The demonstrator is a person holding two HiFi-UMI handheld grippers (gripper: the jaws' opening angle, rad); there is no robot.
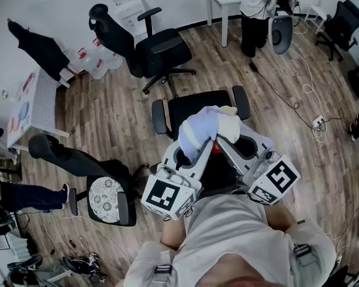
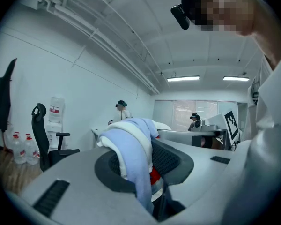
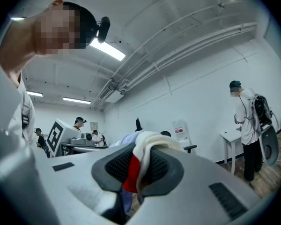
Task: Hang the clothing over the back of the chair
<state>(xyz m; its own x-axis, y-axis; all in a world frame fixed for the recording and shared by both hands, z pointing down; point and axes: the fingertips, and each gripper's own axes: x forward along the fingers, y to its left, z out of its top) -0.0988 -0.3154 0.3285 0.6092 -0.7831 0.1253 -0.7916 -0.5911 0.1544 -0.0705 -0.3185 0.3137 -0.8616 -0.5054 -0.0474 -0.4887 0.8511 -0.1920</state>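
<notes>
Clothing, a bunched lilac-and-white soft garment with a red patch (image 1: 206, 130), hangs between two claws above a black mesh office chair (image 1: 197, 105). The left claw (image 1: 190, 153) is clamped on the lilac fold. The right claw (image 1: 227, 141) nips the white edge where the red shows, each with cloth squeezed between its dark ribbed pads. The bundle bridges the two tips, and a lilac tail droops below the left one. Gripping two separate parts looks meant to let the person pull the fabric wide before laying it down. The chair sits just beneath and ahead of both claws, with an armrest out to either side. The garment therefore appears lined up for draping over the chair's back, which has not yet received it.
</notes>
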